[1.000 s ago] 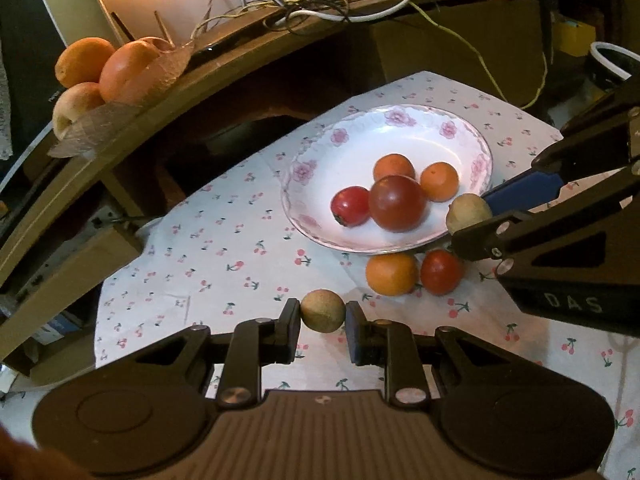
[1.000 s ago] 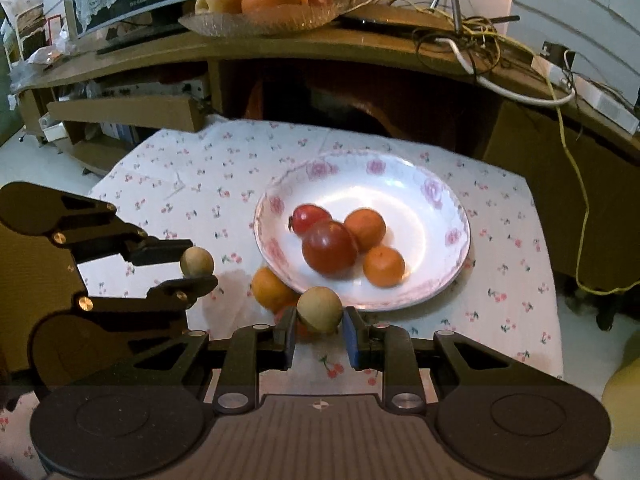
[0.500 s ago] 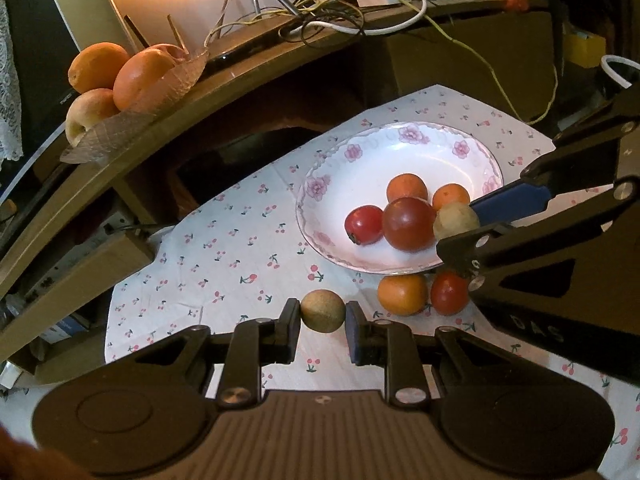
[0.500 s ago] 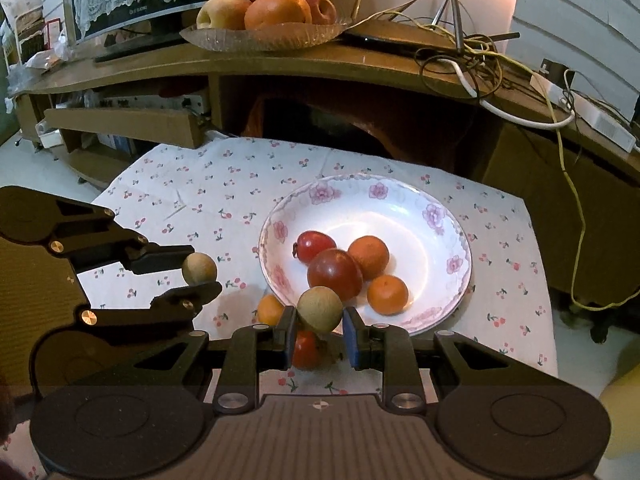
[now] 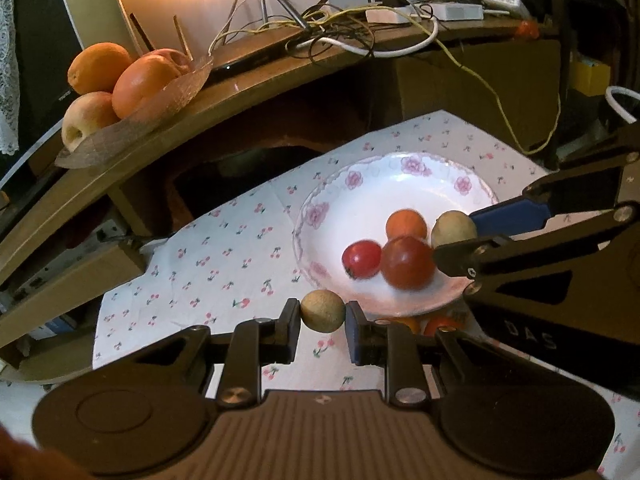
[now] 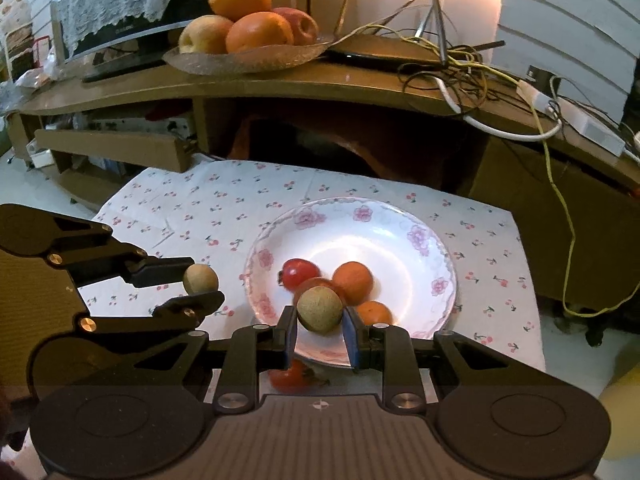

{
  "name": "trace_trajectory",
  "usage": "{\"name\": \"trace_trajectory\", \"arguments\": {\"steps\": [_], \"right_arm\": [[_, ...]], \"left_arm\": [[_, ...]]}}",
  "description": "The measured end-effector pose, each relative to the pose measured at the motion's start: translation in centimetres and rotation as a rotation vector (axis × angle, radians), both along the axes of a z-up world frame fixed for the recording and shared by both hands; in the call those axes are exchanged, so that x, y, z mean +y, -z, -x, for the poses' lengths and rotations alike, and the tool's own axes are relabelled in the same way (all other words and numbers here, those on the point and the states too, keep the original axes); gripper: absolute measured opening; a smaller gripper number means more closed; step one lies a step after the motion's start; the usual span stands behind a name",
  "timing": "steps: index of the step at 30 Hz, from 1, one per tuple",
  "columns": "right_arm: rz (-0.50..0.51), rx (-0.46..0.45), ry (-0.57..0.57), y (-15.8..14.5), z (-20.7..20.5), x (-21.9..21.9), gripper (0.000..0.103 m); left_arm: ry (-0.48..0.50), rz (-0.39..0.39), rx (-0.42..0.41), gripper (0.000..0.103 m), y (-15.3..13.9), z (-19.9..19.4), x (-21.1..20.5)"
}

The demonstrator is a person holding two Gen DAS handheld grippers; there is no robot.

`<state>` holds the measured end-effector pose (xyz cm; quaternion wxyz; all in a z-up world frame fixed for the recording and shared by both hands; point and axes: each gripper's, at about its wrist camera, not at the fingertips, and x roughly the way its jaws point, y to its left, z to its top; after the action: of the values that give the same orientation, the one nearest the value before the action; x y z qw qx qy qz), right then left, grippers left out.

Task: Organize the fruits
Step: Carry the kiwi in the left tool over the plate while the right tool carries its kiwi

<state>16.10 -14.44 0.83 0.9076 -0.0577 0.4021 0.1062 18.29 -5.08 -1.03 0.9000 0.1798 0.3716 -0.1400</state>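
My left gripper (image 5: 322, 314) is shut on a small tan round fruit (image 5: 322, 312), held above the tablecloth just left of the plate; it also shows in the right wrist view (image 6: 201, 279). My right gripper (image 6: 320, 312) is shut on a second tan round fruit (image 6: 320, 309), held over the near edge of the white flowered plate (image 6: 400, 240); this fruit also shows in the left wrist view (image 5: 454, 228). The plate holds red fruits (image 5: 408, 262) and small oranges (image 6: 353, 282). A red fruit (image 6: 292, 376) lies on the cloth in front of the plate.
A cherry-print cloth (image 6: 224, 208) covers the low table. Behind it a wooden shelf (image 6: 320, 88) carries a glass dish of oranges and apples (image 6: 248, 28) and tangled cables (image 6: 460, 64). An orange (image 5: 408, 322) lies partly hidden below the plate rim.
Both grippers have moved forward and up with their fruits. The right gripper's fruit went from beside the plate's front rim to over the plate.
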Motion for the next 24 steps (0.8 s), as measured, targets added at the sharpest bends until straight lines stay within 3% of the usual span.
{"name": "trace_trajectory", "arguments": {"steps": [7, 13, 24], "right_arm": [[-0.038, -0.013, 0.051, 0.2, -1.8, -1.7, 0.026], [-0.048, 0.013, 0.078, 1.4, -3.5, -3.1, 0.026], [-0.045, 0.047, 0.094, 3.1, -4.6, -3.9, 0.026]], "left_arm": [[0.013, 0.044, 0.020, 0.030, 0.3, -1.7, -1.2], [-0.009, 0.128, 0.073, 0.030, 1.1, -3.9, -0.7], [-0.022, 0.151, 0.112, 0.030, 2.7, -5.5, -0.8]]}}
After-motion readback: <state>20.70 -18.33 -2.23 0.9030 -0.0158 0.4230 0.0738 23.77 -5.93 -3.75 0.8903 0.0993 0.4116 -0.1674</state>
